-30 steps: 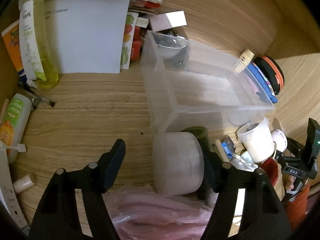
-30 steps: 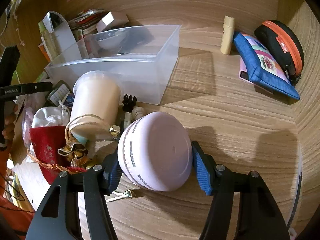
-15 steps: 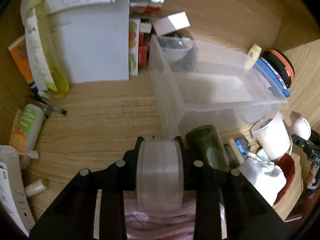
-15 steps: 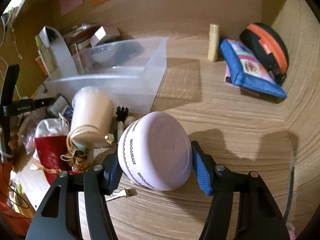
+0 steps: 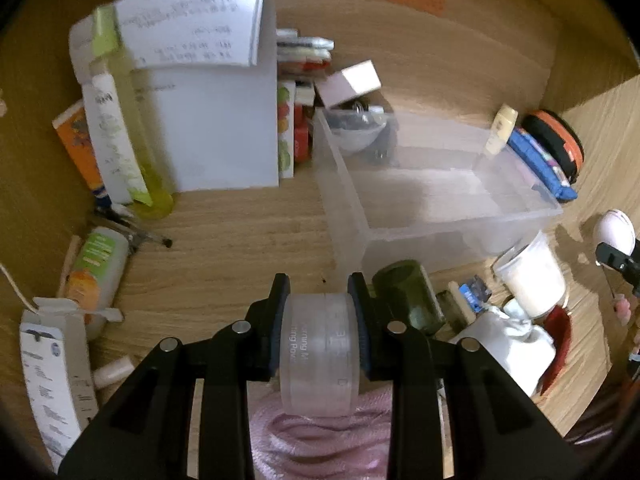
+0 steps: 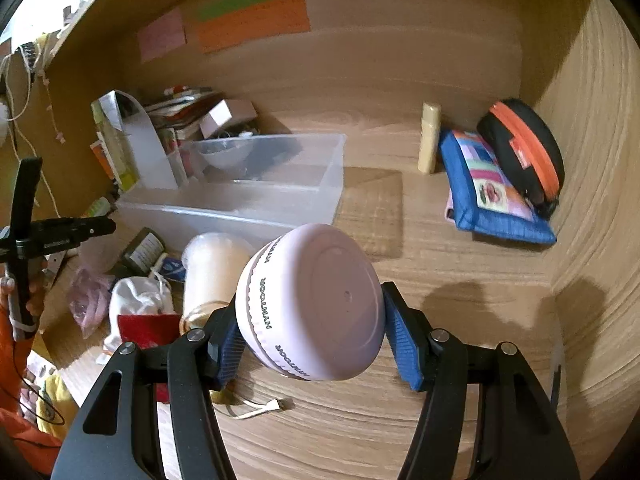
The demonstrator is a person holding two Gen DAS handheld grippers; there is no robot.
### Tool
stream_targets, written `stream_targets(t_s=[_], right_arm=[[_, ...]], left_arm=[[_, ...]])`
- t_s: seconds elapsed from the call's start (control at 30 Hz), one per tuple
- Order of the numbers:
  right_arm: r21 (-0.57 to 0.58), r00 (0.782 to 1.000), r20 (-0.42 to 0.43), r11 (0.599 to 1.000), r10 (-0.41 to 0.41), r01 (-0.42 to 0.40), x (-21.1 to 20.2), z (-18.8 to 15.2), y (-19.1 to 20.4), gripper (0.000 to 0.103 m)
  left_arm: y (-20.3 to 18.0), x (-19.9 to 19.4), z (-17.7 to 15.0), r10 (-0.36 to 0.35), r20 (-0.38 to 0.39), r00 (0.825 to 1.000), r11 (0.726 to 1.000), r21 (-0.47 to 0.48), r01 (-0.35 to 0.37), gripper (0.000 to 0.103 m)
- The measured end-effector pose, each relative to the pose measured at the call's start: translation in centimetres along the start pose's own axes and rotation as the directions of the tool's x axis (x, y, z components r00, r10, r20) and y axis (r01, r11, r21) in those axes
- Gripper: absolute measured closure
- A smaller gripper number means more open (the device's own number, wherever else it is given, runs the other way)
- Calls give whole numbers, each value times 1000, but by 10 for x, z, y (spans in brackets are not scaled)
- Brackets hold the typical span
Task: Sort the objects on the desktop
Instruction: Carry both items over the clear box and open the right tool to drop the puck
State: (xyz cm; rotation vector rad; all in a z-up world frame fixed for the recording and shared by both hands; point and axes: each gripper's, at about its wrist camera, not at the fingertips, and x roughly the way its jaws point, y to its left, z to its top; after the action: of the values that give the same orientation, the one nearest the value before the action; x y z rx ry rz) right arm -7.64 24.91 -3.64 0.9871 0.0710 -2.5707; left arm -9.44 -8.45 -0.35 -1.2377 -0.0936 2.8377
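My left gripper is shut on a translucent round plastic jar and holds it above the desk, in front of the clear plastic bin. My right gripper is shut on a pale lilac round container with "HYNTOOR" lettering, held above the wooden desk, to the right of the clutter. The bin holds a bowl and dark items at its far end. The left gripper shows at the left of the right wrist view.
A white cup, dark green jar, white cloth, red pouch and pink bag crowd the front. Blue pouch, black-orange case and tube lie right. Bottles and papers stand left.
My left gripper has closed on the translucent jar and lifted it. My right gripper has risen and pulled back with the lilac container still in it.
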Motion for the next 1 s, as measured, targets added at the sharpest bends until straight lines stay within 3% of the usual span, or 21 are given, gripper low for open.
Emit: stream_targets(t_s=[0.2, 0.5, 0.73, 1.0], right_arm=[[-9, 999, 27, 1000, 20, -20, -5, 14, 3, 45], [-37, 997, 48, 998, 56, -54, 3, 48, 9, 45], [-62, 996, 42, 995, 81, -78, 20, 73, 15, 45], [-63, 994, -23, 992, 107, -109, 61, 91, 15, 45]], left_arm=[[-2, -29, 17, -2, 76, 997, 1000, 6, 1, 74], [-15, -38, 55, -53, 109, 993, 998, 33, 50, 74], [-29, -23, 81, -94, 111, 989, 994, 59, 88, 74], [-38, 17, 99, -126, 54, 991, 991, 62, 123, 74]])
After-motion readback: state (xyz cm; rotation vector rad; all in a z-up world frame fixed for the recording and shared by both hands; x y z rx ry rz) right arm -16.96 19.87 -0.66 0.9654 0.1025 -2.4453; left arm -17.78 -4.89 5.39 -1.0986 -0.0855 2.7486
